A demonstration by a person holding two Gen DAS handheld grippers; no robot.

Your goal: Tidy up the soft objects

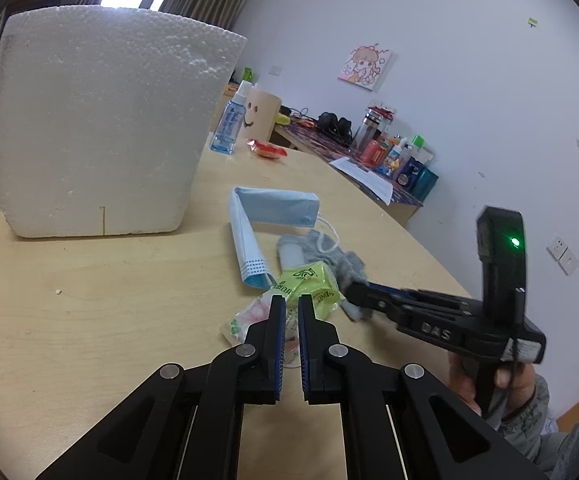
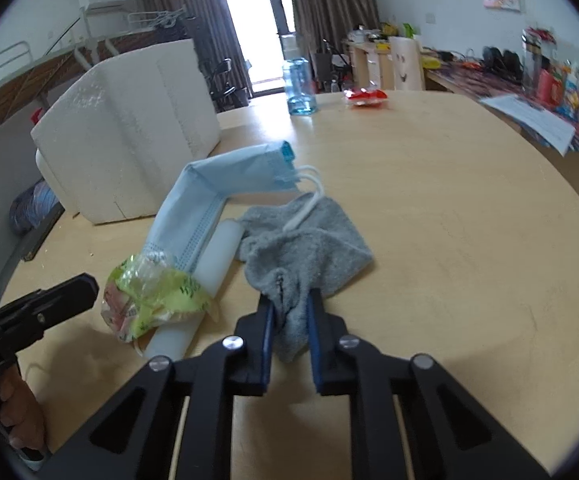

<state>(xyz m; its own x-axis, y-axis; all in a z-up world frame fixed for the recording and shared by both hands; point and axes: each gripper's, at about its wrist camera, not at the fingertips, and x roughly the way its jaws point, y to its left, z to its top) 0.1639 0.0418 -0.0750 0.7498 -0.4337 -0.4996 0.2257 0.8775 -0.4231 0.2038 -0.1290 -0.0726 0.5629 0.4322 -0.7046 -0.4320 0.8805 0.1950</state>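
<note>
- Right gripper (image 2: 289, 304): jaws pinch the near edge of a grey cloth (image 2: 309, 240), which lies on the table (image 2: 449, 220) just ahead.
- Left gripper (image 1: 292, 300): jaws pressed almost together; can't tell if they grip the yellow-green packet (image 1: 309, 284) at the tips.
- Blue face mask (image 1: 273, 208) & white foam box (image 1: 97, 120) lie beyond, to its left.

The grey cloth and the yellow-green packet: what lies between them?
A white cylinder lies between the grey cloth and the yellow-green packet, its near end under the packet. The right wrist view shows it best.
</note>
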